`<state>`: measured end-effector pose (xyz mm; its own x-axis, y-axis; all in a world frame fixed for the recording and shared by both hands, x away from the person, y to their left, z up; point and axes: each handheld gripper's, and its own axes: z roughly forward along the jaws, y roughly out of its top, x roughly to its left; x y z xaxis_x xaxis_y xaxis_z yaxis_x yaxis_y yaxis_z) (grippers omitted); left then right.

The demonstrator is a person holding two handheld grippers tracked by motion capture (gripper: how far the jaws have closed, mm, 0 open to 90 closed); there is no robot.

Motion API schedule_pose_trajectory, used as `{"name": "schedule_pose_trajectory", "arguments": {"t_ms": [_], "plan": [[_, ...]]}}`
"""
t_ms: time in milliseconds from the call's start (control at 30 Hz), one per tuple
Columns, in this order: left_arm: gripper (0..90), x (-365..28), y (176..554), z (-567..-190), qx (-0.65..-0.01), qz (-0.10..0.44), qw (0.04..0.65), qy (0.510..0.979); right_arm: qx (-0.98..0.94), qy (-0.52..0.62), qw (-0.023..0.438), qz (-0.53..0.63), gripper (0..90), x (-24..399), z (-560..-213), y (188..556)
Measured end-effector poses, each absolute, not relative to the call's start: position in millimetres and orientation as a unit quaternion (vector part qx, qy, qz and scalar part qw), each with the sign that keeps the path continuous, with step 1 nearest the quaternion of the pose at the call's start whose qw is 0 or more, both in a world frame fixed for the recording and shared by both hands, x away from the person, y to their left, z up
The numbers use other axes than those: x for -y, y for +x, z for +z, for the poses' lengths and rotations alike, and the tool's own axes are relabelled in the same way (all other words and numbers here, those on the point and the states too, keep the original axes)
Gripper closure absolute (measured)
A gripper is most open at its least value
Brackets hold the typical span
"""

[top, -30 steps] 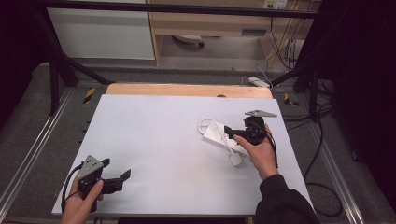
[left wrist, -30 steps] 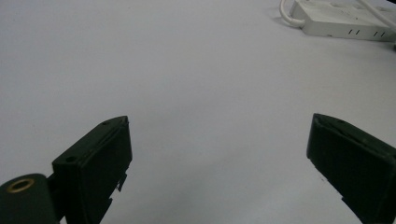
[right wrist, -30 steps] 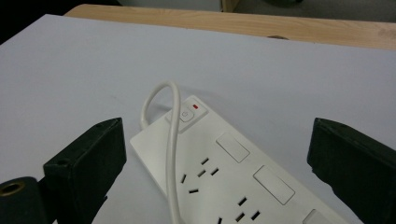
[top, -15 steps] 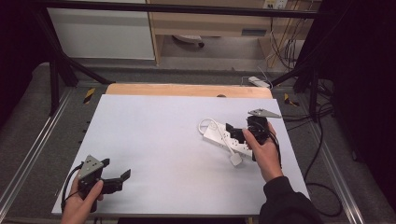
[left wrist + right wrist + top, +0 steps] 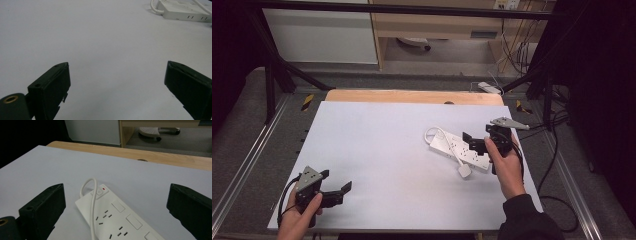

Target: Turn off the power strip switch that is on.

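A white power strip [image 5: 457,149] lies flat at the right of the white tabletop [image 5: 382,135]. Its cord loops at the far end [image 5: 433,133] and runs across the top to a white plug [image 5: 464,171] lying in front. My right gripper [image 5: 471,143] is open, its jaws pointing left over the strip's right end. In the right gripper view the strip [image 5: 117,217] lies between and below the spread jaws of the right gripper [image 5: 116,195], red switch mark toward the far end. My left gripper [image 5: 342,193] is open and empty near the front left edge. The left gripper view shows the left gripper [image 5: 117,72] and the strip [image 5: 185,11] far off.
A wooden strip [image 5: 412,96] borders the table's far edge. Black frame legs [image 5: 272,75] stand at the back left and back right. Dark cables [image 5: 557,165] hang off the table's right side. Another white power strip [image 5: 488,87] lies on the floor behind.
My right gripper has drawn back to the right, uncovering more of the power strip. The left gripper has stayed where it was.
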<state>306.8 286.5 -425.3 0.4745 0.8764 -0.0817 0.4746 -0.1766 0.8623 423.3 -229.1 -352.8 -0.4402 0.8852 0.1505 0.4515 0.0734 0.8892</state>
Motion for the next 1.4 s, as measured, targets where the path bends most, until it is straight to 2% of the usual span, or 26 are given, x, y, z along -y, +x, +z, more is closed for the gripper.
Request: {"name": "schedule_pose_trajectory", "arguments": {"t_ms": [500,1400], "plan": [[6.6,-286.5,306.8,-425.5,-0.462,0.225,0.446,0.733,-0.701,0.481,0.226,0.475,3.2,262.9,-348.2,392.8],[6.6,-286.1,306.7,-425.8,-0.461,0.225,0.444,0.734,-0.701,0.508,0.206,0.456,4.3,303.5,-383.1,352.3]]}}
